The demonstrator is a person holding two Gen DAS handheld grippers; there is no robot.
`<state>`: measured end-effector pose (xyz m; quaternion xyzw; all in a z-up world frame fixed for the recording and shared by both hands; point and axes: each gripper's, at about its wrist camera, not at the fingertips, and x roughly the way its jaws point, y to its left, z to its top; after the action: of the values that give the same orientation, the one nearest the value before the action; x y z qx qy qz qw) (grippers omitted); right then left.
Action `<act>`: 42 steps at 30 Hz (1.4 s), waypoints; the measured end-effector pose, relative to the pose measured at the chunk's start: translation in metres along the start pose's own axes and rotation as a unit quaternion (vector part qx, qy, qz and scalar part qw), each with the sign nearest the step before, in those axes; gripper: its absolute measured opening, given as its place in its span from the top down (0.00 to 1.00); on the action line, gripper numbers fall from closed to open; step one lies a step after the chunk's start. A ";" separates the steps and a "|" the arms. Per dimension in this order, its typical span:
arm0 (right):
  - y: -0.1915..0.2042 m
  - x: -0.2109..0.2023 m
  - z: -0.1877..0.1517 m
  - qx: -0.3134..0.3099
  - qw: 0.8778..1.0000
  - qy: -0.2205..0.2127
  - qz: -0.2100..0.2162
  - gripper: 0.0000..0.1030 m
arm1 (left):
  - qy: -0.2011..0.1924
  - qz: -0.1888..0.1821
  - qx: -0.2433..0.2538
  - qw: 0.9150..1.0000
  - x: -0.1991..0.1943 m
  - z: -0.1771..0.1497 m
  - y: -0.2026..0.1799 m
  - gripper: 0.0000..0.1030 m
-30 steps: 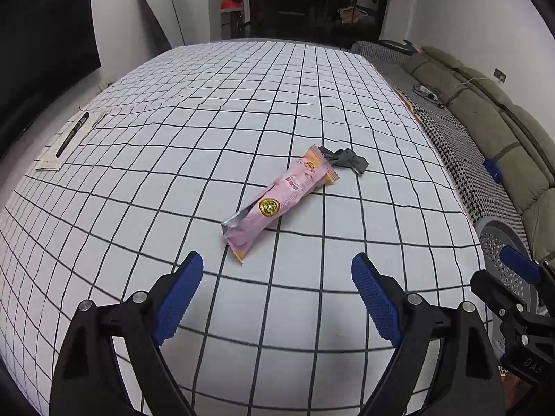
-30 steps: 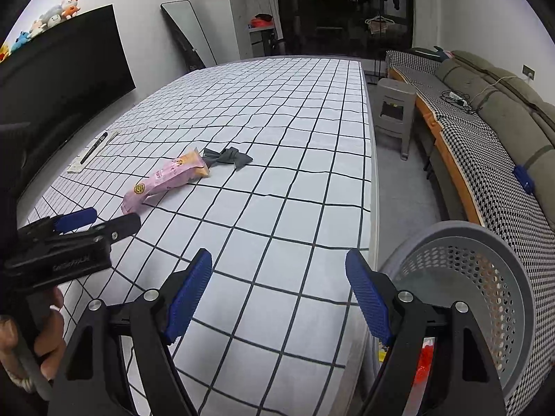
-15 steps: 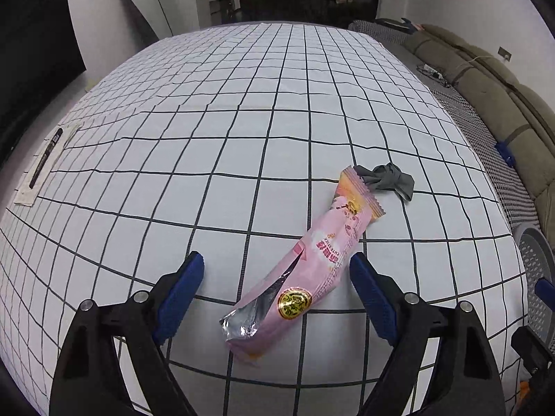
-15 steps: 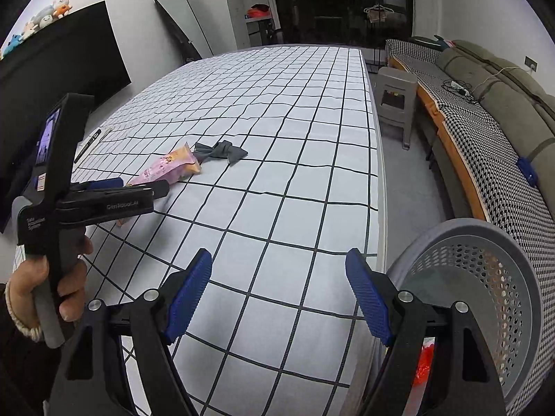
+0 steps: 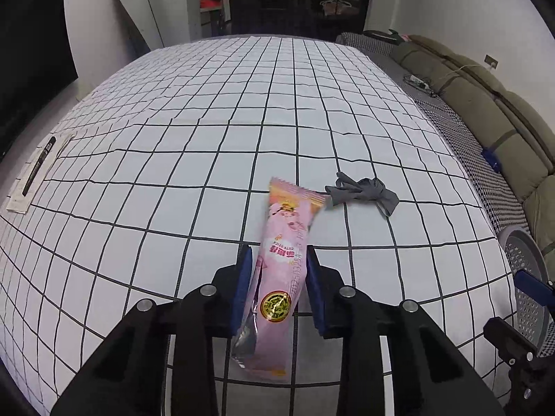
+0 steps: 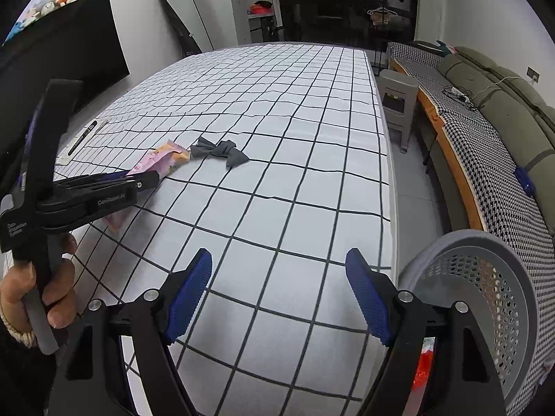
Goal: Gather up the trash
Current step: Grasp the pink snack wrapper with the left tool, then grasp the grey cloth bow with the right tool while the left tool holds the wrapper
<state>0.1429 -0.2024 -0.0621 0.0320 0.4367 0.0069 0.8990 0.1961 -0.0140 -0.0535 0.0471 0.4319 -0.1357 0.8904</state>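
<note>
Between the blue pads (image 5: 314, 286) of the left gripper (image 5: 277, 286) a pink snack wrapper (image 5: 281, 270) is clamped around its middle, its torn silver end hanging back toward the camera and its orange crimped end reaching forward over the checked tablecloth (image 5: 208, 121). Whether the wrapper is lifted clear of the cloth or resting on it cannot be told from the left wrist view; in the right wrist view much of it is hidden behind the left gripper (image 6: 138, 182), with only the forward end and a pink corner below the tool showing. The printing on the wrapper is blurred and cannot be read. Just beyond the wrapper's orange end, a crumpled grey glove (image 5: 364, 192) is seen lying on the cloth, close beside it. The right gripper (image 6: 279, 289) is held with its jaws spread wide and nothing between them, over the near edge of the table. At its right a grey perforated basket (image 6: 485, 277) is cut off by the frame, something red inside it being half hidden behind a finger. Near the far left edge, a black pen (image 5: 38, 166) is seen on a paper slip (image 5: 19, 201).
</note>
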 end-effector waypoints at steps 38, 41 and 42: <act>0.066 0.103 0.085 -0.106 0.993 0.040 0.025 0.80 | -0.034 0.048 -0.055 0.997 -0.006 0.014 0.046 0.74; 0.056 0.085 0.070 -0.081 0.995 0.043 0.025 0.80 | -0.035 0.043 -0.052 0.997 -0.008 0.013 0.043 0.74; 0.052 0.078 0.065 -0.074 0.996 0.042 0.025 0.80 | -0.035 0.039 -0.052 0.997 -0.009 0.012 0.042 0.74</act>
<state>0.2425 -0.1505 -0.0798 -0.0237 0.4710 0.0630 0.8795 0.2118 0.0252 -0.0400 0.0127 0.4047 -0.0801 0.9108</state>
